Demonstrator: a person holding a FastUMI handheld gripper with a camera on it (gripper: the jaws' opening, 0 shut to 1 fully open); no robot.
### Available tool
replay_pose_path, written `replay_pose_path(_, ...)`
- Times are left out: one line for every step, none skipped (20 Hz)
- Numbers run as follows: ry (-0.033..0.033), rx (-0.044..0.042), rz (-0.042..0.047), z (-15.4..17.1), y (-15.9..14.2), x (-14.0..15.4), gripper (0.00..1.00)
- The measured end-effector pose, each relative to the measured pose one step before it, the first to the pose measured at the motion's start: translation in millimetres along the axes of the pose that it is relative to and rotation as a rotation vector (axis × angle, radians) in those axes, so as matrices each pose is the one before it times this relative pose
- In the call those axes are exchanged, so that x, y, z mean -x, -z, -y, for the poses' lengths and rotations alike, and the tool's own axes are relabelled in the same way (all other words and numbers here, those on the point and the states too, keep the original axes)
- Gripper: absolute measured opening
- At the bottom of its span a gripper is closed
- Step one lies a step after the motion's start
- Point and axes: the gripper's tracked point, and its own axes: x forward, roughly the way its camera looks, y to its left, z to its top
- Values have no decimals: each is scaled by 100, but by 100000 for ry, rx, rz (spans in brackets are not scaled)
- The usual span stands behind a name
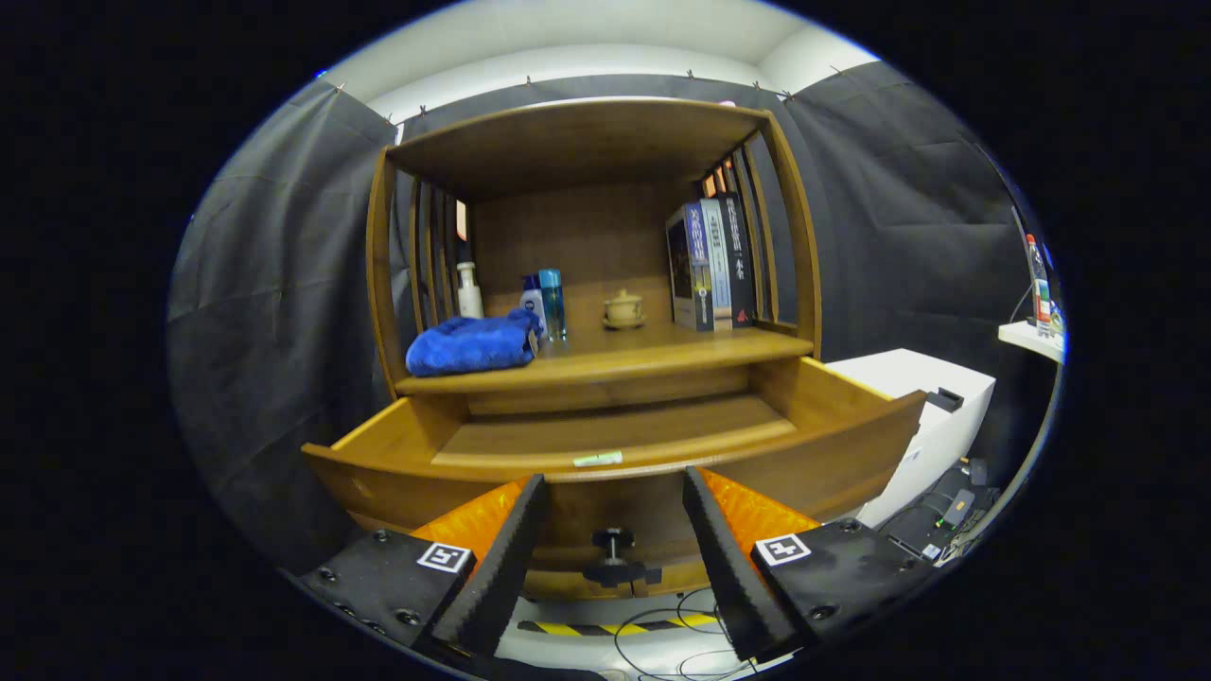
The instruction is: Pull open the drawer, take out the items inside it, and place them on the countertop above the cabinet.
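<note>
Wooden drawer [615, 454] is seen pulled open below the surface [605, 364], where a blue towel [473, 345] is laid; gripper [615, 539] jaws are held apart, empty, flanking the drawer knob [615, 558].

Spread jaws before open drawer [615, 454]

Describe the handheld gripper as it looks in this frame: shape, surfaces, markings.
The gripper has two wedge-shaped fingers that taper toward the drawer, their inner faces lined with ribbed, saw-toothed padding. Each finger sits on a flat black base block with visible screws and a small square black-and-white fiducial tag. The fingers stand apart, with the drawer knob showing between them.
</note>
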Motion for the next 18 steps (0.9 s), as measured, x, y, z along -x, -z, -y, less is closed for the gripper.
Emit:
replay_pose_path(-767,525,738,-320,-847,-218,93)
replay_pose_path(-243,716,19,-478,-1014,-522,94)
replay_pose_path(-194,790,-615,-284,-538,-577,94)
replay_pose_path(-563,1097,-90,-193,-543,-591,95)
replay_pose_path(-110,1602,599,-215,-739,-701,96)
replay_pose_path(234,1950,-654,68,-388,-707,96)
replay_pose_path(430,1786,-1314,44,-265,-885,96)
replay_pose_path(-3,1300,-2129,-64,-164,-932,96)
replay_pose_path(-1065,664,-3037,-397,102,-969,96)
replay_pose_path(-1418,4,-3616,-439,229,-944,96)
replay_pose_path(-1128,143,-3596,-278,158,-865,96)
replay_pose_path(182,311,-4049,112,223,-992,96)
replay_pose_path(79,178,-3912,-73,364,-1023,96)
replay_pose_path(-350,-16,-4015,-324,274,-885,96)
replay_pose_path(-535,535,-4943,-202,504,-935,96)
replay_pose_path(-161,627,-5012,-98,723,-1067,97)
replay_pose_path(-1081,1366,-5990,-230,785,-923,97)
replay_pose_path(-1238,843,-5360,-291,817,-1174,97)
